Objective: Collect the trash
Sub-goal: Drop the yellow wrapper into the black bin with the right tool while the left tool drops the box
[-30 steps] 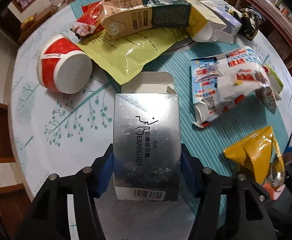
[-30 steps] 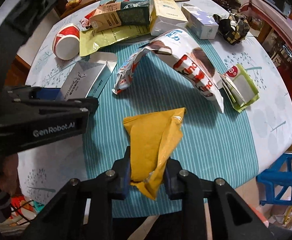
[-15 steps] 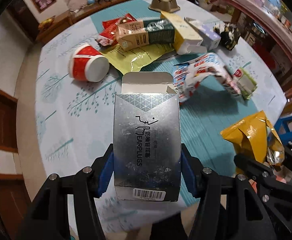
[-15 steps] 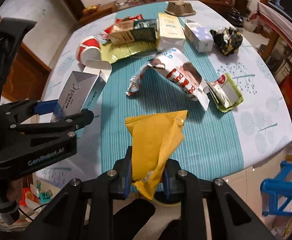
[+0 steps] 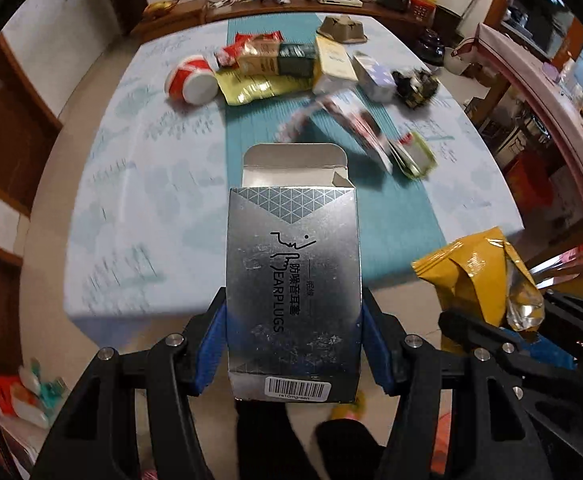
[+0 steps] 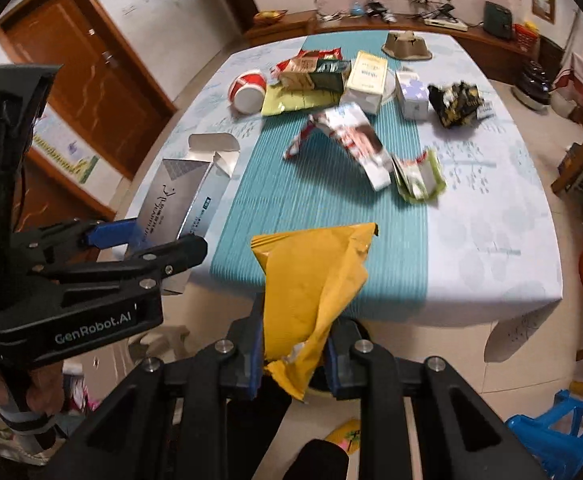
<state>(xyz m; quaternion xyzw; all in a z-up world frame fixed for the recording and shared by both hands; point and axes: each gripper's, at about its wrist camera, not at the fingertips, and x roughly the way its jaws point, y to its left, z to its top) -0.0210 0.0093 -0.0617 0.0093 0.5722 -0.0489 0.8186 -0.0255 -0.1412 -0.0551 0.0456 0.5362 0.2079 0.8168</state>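
Left wrist view | left gripper point(image 5: 293, 344) clamps earplug box point(image 5: 293, 284) | right gripper point(image 6: 293, 354) pinches yellow wrapper point(image 6: 311, 284) | risk: limp wrapper slips from its narrow grip

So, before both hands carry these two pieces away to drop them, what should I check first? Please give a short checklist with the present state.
1. Left gripper clamps the silver earplug box on both sides: ok.
2. Right gripper pinches the yellow bag: ok, though only at its lower end.
3. Box's top flap is open; anything left inside: cannot tell.
4. Both pieces are lifted clear of the table: ok.
5. Trash bin in view: not ok, none visible.
6. Table cleared: not ok, the red cup and wrappers remain.
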